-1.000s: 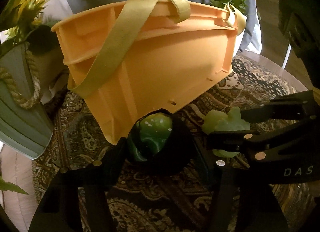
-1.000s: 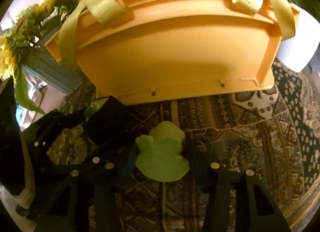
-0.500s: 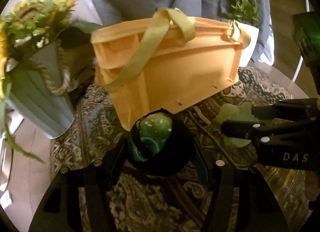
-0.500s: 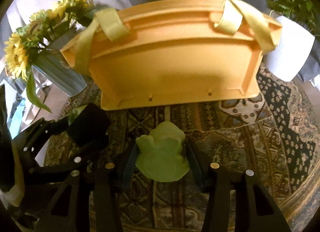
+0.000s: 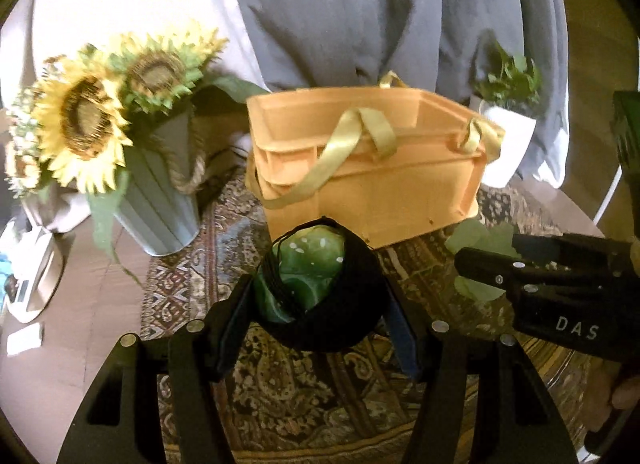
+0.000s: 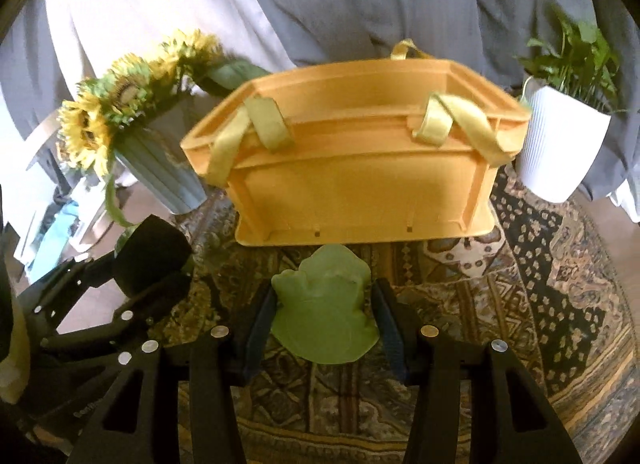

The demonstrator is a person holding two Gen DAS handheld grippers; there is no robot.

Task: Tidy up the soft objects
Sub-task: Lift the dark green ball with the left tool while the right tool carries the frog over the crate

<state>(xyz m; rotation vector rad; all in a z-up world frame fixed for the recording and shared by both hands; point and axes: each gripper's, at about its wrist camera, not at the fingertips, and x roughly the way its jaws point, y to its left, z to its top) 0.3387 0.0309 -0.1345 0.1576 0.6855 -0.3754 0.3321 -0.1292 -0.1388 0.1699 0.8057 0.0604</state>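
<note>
My left gripper is shut on a dark green soft ball in a black wrap and holds it above the patterned cloth. My right gripper is shut on a pale green soft toy; it also shows at the right of the left wrist view. An orange crate with yellow straps stands just beyond both grippers, its open top now visible. The left gripper with its black bundle shows at the left of the right wrist view.
A grey pot of sunflowers stands left of the crate. A white pot with a green plant stands to its right. Grey and white curtains hang behind. The patterned cloth covers a round table. Small white items lie at far left.
Both grippers have risen and pulled back from the crate with their objects, so the crate looks smaller and its open top has come into view.
</note>
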